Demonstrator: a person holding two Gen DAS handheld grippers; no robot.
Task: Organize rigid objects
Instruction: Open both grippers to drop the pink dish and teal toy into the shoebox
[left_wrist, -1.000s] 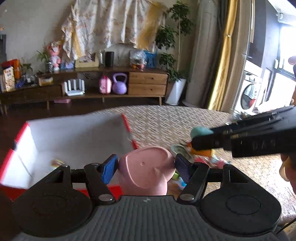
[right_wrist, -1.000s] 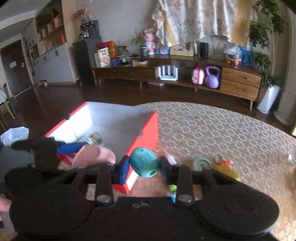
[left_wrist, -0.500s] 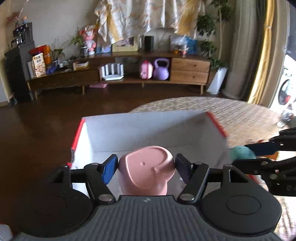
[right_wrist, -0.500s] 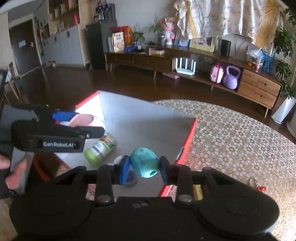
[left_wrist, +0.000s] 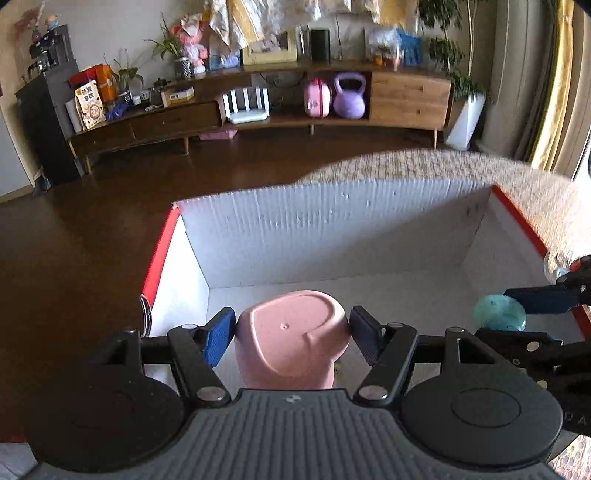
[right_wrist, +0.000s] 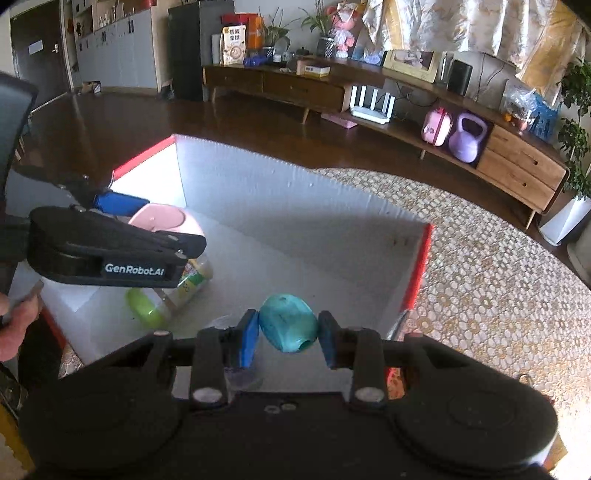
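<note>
Both grippers swung off the table and now hang over the open box.

Your left gripper (left_wrist: 291, 334) pinches the pink cup (left_wrist: 291, 339) upside down across its body, above the box floor near the left wall; your right gripper (right_wrist: 288, 334) is pressed close on the teal egg toy (right_wrist: 288, 323), over the near right part of the box (right_wrist: 295, 184). Both look like stiff, light plastic (the cup smooth and tapered, so it could slide out of the pads). The egg is rounded, held across its middle, which seems the safest hold. A green-lidded jar (right_wrist: 166, 295) already lies on the box floor, so I'd set these down clear of it.
</note>
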